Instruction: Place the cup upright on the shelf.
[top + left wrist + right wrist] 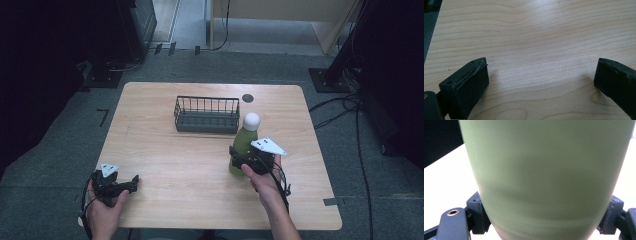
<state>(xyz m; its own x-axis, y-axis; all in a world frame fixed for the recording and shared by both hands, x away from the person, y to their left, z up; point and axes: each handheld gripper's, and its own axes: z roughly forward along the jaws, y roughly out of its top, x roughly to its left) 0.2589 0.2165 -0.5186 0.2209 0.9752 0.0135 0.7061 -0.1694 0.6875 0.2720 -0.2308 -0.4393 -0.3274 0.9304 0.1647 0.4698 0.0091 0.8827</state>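
Note:
A green bottle [243, 142] with a white cap stands upright on the wooden table [170, 160], right of centre. My right gripper [238, 161] is shut on its lower body, held from the near right side. In the right gripper view the bottle [546, 170] is very close, and both pads of my right gripper [546, 218] press against its sides. My left gripper [132, 182] rests near the table's front left corner. In the left gripper view it [541, 75] is open, with bare wood between the jaws.
A dark wire basket [206, 116] sits empty at the back middle of the table, just behind and left of the bottle. A small dark round disc [247, 98] lies near the far edge. Cables and stand feet lie on the floor to the right.

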